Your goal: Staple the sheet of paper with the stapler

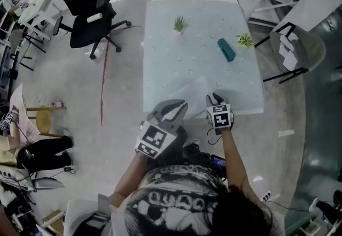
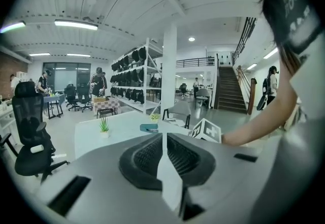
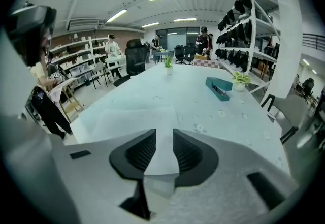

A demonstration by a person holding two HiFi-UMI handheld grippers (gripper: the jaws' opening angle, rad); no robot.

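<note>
The sheet of paper (image 1: 188, 92) lies on the tabletop (image 1: 160, 42) just ahead of the right hand-held gripper (image 1: 214, 98), whose jaws are wide and empty. The left hand-held gripper (image 1: 175, 106), jaws together, hovers beside it. The stapler (image 1: 226, 50) sits well beyond, near a plant (image 1: 245, 40).

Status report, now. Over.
Left gripper shut at table's near edge; right gripper open over sheet of paper. Stapler untouched, far side. Potted plant beside it, not blocking.
</note>
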